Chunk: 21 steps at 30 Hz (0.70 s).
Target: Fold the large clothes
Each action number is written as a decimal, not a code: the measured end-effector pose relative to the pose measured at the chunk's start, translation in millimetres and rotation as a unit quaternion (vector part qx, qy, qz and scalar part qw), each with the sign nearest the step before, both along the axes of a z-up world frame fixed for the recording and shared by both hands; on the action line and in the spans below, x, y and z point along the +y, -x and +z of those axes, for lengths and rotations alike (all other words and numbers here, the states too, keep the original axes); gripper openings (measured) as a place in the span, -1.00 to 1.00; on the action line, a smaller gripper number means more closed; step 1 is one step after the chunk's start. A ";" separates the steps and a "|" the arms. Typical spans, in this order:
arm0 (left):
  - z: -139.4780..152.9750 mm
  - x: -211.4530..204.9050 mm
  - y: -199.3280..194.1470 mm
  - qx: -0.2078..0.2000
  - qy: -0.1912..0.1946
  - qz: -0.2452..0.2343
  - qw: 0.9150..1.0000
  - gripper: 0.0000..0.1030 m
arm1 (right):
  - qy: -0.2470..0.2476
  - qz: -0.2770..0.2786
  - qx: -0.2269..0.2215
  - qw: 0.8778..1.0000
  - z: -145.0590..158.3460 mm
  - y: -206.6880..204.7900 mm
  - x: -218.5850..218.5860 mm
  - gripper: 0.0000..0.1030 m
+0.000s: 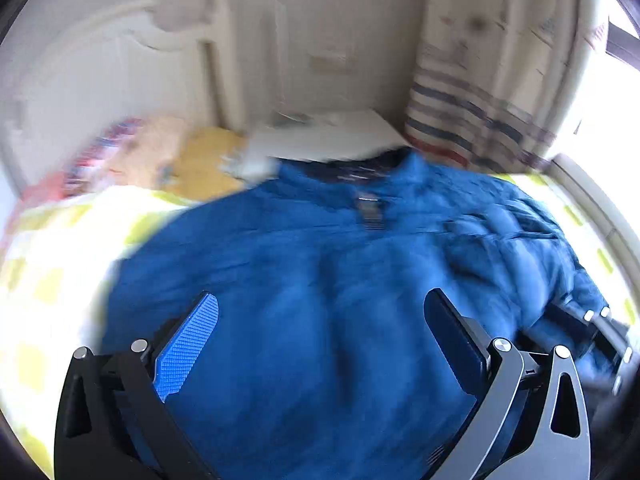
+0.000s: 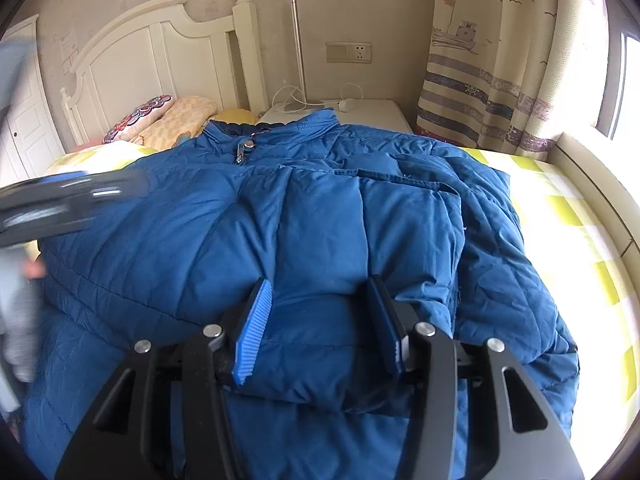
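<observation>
Blue quilted puffer jacket [image 2: 320, 208] is lying spread on the bed with the yellow-and-white checked sheet [image 2: 568, 208], collar at the far end from both hand-held grippers, near the white nightstand [image 2: 372, 114].

Right hand-held gripper [image 2: 320, 320] is sitting partly open, pointing down at the jacket. A folded-over panel of jacket, probably a sleeve, is lying between its blue ribbed pads [image 2: 254, 332]; can't tell whether the pads are actually pressing on it. Zipper pull [image 2: 244, 152] is lying ahead and left of this gripper.

Left hand-held gripper [image 1: 320, 344] is standing wide open over the jacket body, nothing between the fingers, view motion-blurred. In the right wrist view it is showing as a dark blur at left [image 2: 68, 204], well apart from the right one, with a grey sleeve [image 2: 16, 312] below it.

White headboard [image 2: 160, 64] and patterned pillows [image 2: 160, 120] are sitting beyond the collar to the left; striped curtain [image 2: 480, 92] ahead right.
</observation>
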<state>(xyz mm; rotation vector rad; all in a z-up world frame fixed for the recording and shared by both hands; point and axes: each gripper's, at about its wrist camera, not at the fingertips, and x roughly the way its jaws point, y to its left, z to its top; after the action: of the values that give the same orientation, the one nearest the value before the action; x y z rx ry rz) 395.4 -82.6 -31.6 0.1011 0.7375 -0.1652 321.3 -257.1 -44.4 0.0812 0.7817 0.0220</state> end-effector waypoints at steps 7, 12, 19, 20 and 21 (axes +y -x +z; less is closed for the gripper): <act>-56.4 69.8 8.0 0.052 0.021 0.017 0.998 0.91 | 0.000 0.000 -0.001 1.000 -0.1 -0.1 1.0 -0.03; -55.9 61.2 11.8 0.042 -0.010 0.026 0.999 0.91 | 0.010 -0.024 -0.027 0.999 4.3 7.7 -1.7 -0.07; -57.0 62.8 12.0 0.041 -0.006 0.026 0.999 0.91 | 0.014 -0.060 -0.032 0.998 4.0 8.0 -4.8 0.12; -57.0 62.5 12.1 0.041 -0.007 0.026 0.999 0.91 | 0.016 -0.057 -0.020 0.998 1.4 3.8 -3.8 0.18; -57.1 62.5 11.9 0.041 -0.006 0.026 0.999 0.91 | 0.022 -0.054 -0.011 0.998 -0.7 -0.1 -1.2 0.21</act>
<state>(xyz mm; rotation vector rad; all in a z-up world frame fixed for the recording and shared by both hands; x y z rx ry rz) 383.5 -20.2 -88.7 0.0874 0.8227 -0.1165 321.4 -258.3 -45.1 0.0821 0.7545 -0.0966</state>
